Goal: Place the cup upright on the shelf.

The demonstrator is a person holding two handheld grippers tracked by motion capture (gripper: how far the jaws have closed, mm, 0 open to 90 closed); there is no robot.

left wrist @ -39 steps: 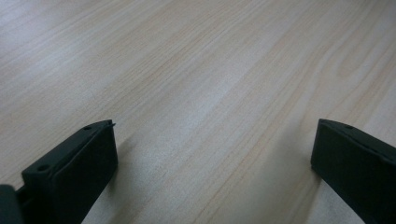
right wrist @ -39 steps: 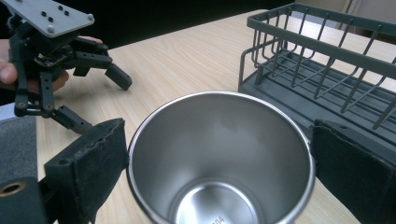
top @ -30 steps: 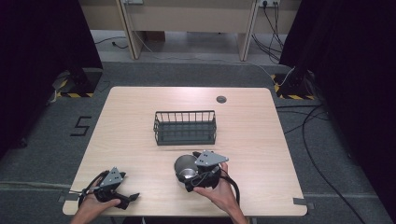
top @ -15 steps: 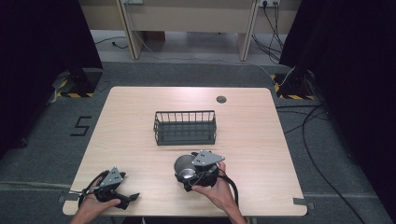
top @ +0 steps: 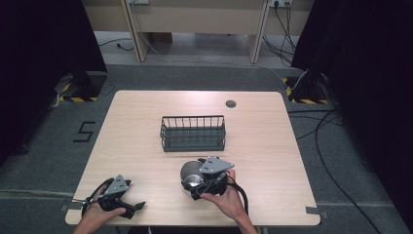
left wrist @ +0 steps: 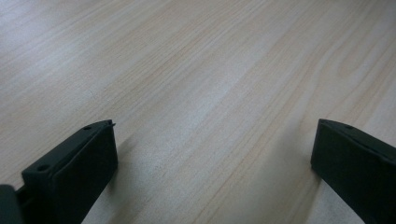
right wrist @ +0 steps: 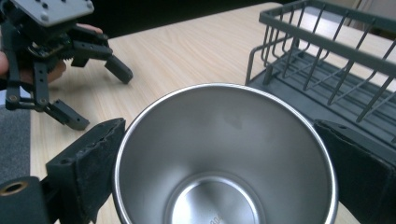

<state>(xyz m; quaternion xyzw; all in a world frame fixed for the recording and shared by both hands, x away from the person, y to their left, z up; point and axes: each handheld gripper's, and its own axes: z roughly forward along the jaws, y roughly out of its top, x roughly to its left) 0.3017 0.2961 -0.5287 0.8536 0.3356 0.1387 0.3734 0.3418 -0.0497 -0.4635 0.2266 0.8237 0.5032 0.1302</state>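
Observation:
A shiny steel cup (top: 190, 173) (right wrist: 224, 154) sits between the two jaws of my right gripper (top: 196, 184) (right wrist: 219, 161) at the front middle of the table. The jaws press on either side of its rim, and its open mouth faces the camera. A dark wire basket (top: 193, 132) (right wrist: 327, 60) stands just beyond the cup and holds nothing. My left gripper (top: 135, 209) (left wrist: 215, 154) (right wrist: 100, 98) rests low over bare wood at the front left. Its jaws are spread wide with nothing between them.
The light wooden table (top: 136, 126) has a small round cable port (top: 231, 103) near its far edge. Grey carpet surrounds the table, and cables (top: 331, 161) trail over it on the right. Another desk (top: 195, 19) stands beyond.
The right gripper with the cup has crept very slightly to the left. The left gripper has stayed where it was.

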